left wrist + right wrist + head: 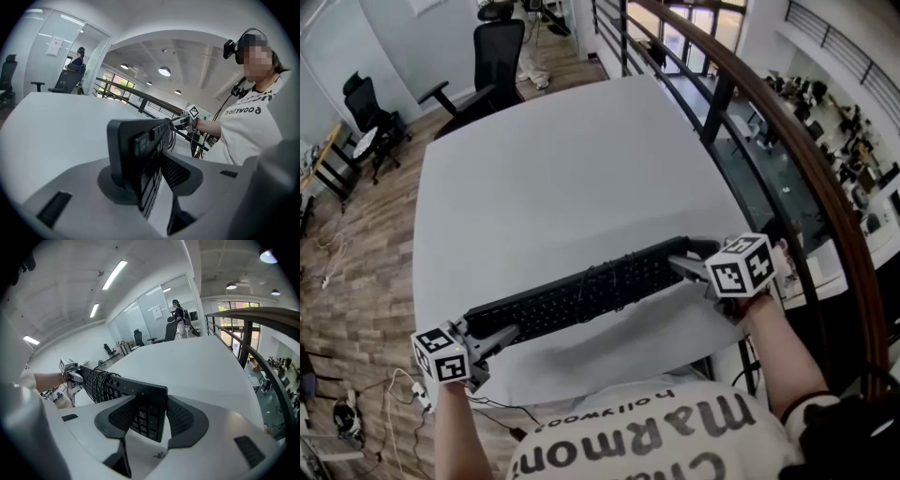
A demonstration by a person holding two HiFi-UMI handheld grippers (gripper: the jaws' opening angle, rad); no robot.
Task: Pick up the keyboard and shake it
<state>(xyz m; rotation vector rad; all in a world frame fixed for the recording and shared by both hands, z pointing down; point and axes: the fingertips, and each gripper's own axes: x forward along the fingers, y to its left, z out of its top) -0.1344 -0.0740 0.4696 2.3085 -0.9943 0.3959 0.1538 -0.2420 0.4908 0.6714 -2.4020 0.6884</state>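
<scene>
A long black keyboard (581, 291) with a black cable (614, 279) wound round its middle hangs just above the white table (562, 169), casting a shadow on it. My left gripper (504, 335) is shut on the keyboard's left end, and my right gripper (682, 267) is shut on its right end. In the left gripper view the keyboard (138, 150) stands on edge between the pads of the left gripper (145, 176), with the right gripper (186, 120) at its far end. In the right gripper view the right gripper (152, 420) clamps the keyboard (147, 404), with the left gripper (71, 372) beyond.
A dark railing (769, 122) runs along the table's right side over a drop to a lower floor. Black office chairs (492, 56) stand past the far edge, another chair (366, 112) at left. Loose cables (394, 394) lie on the wooden floor at lower left.
</scene>
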